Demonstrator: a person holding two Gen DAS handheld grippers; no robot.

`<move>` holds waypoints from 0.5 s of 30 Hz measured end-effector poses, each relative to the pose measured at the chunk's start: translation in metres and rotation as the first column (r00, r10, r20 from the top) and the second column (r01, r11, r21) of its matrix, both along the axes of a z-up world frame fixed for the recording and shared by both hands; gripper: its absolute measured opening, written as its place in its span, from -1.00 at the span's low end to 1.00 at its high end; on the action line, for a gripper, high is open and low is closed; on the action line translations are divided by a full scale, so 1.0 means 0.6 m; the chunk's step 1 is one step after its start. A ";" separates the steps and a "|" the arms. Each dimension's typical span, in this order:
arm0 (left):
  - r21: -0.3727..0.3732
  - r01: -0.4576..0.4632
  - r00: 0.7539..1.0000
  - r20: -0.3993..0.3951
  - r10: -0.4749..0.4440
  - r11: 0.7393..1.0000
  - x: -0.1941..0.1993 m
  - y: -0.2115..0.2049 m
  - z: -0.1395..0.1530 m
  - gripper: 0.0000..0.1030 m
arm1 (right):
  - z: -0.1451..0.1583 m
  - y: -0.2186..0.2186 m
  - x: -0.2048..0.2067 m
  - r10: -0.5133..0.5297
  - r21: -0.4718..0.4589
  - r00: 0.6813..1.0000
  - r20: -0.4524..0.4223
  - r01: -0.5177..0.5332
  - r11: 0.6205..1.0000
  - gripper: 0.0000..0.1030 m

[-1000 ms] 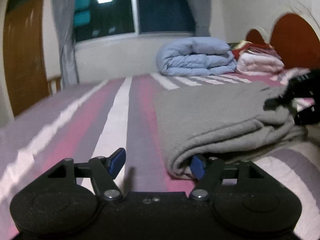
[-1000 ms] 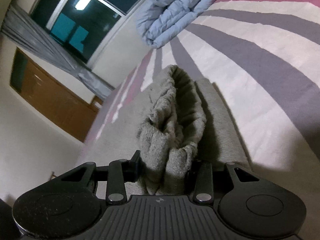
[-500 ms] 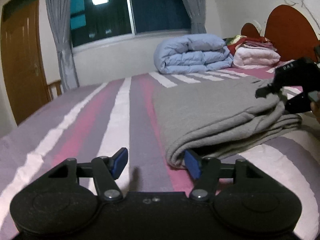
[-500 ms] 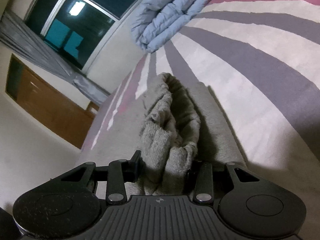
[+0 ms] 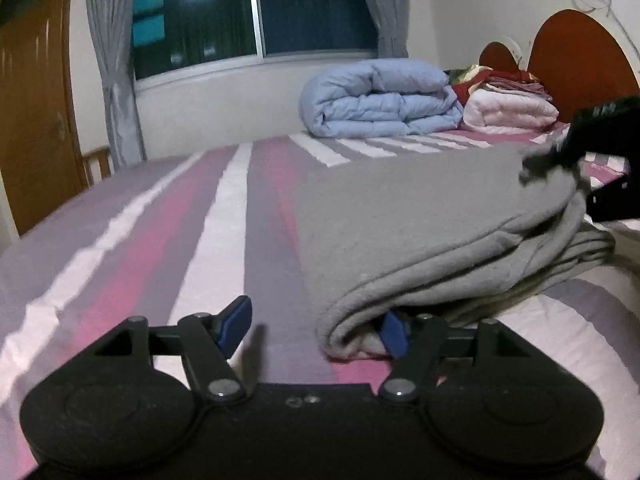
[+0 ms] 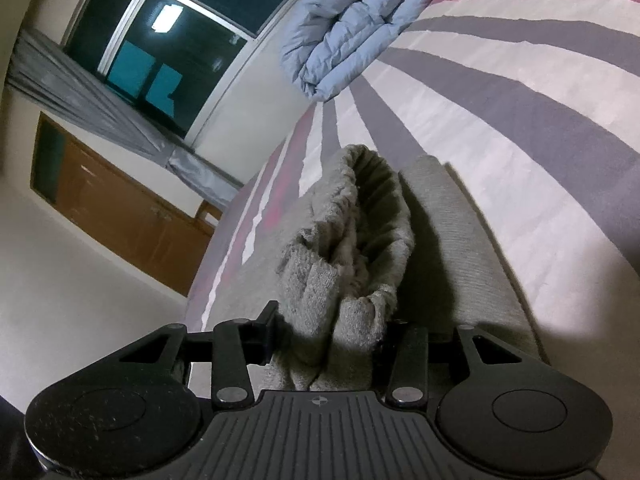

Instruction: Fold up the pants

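Comparing with a second ago: the left gripper (image 5: 316,330) shows little net shift. Its blue pads closed slightly and are now opening again; they stand apart, the right pad (image 5: 394,334) tucked in under the near folded corner of the pants (image 5: 420,220), the left pad over bare sheet, nothing clamped.

Pants lie as a grey folded stack across the middle of the bed (image 5: 208,248), toward its right side, folded edge facing the left gripper.

Right gripper (image 6: 328,340): fingers clamped on a bunched end of the pants, cloth filling the gap; jaws easing open a little. From the left wrist view it sits at the far right end of the stack, that end raised off the bed.

Judgement: left side has let go or not yet re-gripped; the right may be starting its release, though the bunched cloth hides the pad contact. Fold appears nearly laid; squaring the corner remains.
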State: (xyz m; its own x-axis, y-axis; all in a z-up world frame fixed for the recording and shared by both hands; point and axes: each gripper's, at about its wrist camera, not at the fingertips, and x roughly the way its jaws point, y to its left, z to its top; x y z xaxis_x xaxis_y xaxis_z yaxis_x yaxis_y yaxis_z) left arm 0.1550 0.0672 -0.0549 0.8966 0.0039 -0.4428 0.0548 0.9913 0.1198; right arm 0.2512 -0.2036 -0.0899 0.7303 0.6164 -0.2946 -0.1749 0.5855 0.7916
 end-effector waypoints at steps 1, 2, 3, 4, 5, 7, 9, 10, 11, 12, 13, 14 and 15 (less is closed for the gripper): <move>0.013 0.009 1.000 0.010 -0.009 1.000 -0.003 -0.003 0.001 0.13 | 0.005 0.000 0.000 0.007 0.010 1.000 0.019 -0.008 1.000 -0.17; 0.027 0.010 1.000 0.021 -0.011 1.000 -0.004 -0.005 0.001 0.14 | 0.010 0.000 -0.001 0.007 0.021 0.999 0.033 -0.008 1.000 -0.17; 0.025 0.001 1.000 0.028 -0.001 1.000 -0.002 -0.003 0.002 0.16 | 0.014 -0.001 -0.001 0.001 0.038 0.999 0.040 -0.003 0.999 -0.17; 0.007 -0.003 1.000 0.029 0.003 1.000 0.001 0.002 0.003 0.17 | 0.017 -0.002 0.000 -0.001 0.047 0.999 0.040 -0.001 0.999 -0.17; -0.001 -0.001 1.000 0.030 0.001 1.000 0.005 0.007 0.003 0.18 | 0.020 -0.002 0.001 -0.005 0.043 0.999 0.042 0.003 0.999 -0.17; 0.023 -0.008 0.998 0.063 0.007 1.000 -0.005 0.017 0.008 0.19 | 0.023 -0.002 0.004 -0.027 0.002 0.999 0.038 0.026 1.000 -0.23; -0.007 0.007 0.996 0.088 -0.006 1.000 -0.027 0.033 0.016 0.21 | 0.008 -0.020 0.010 -0.095 0.021 0.995 -0.021 0.096 0.995 -0.30; 0.008 0.017 0.997 0.078 -0.017 1.000 -0.028 0.032 0.015 0.23 | -0.011 -0.030 0.018 -0.111 0.047 0.991 -0.070 0.114 0.992 -0.30; 0.031 0.015 0.998 0.062 -0.017 0.999 -0.025 0.028 0.011 0.23 | -0.022 -0.029 0.023 -0.102 0.031 0.990 -0.098 0.106 0.994 -0.30; 0.043 0.011 0.998 0.053 -0.013 0.999 -0.021 0.025 0.009 0.22 | -0.024 -0.021 0.022 -0.089 -0.014 0.992 -0.087 0.088 0.996 -0.30; 0.034 0.006 0.999 0.052 -0.008 0.999 -0.019 0.027 0.010 0.22 | -0.018 -0.017 0.017 -0.075 -0.043 0.995 -0.062 0.072 0.996 -0.30; 0.023 0.002 0.999 0.053 -0.003 1.000 -0.018 0.028 0.011 0.22 | -0.011 -0.017 0.013 -0.067 -0.036 0.997 -0.041 0.066 0.997 -0.30; 0.027 -0.004 0.999 0.054 0.002 1.000 -0.018 0.026 0.010 0.22 | -0.001 -0.019 0.008 -0.063 -0.012 0.998 -0.019 0.063 0.998 -0.30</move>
State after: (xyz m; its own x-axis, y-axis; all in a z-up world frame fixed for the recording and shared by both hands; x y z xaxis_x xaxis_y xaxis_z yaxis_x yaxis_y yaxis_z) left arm 0.1442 0.0831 -0.0488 0.9190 0.0179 -0.3937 0.0448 0.9877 0.1495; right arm 0.2561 -0.2151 -0.0908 0.7616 0.5659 -0.3157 -0.1225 0.6041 0.7874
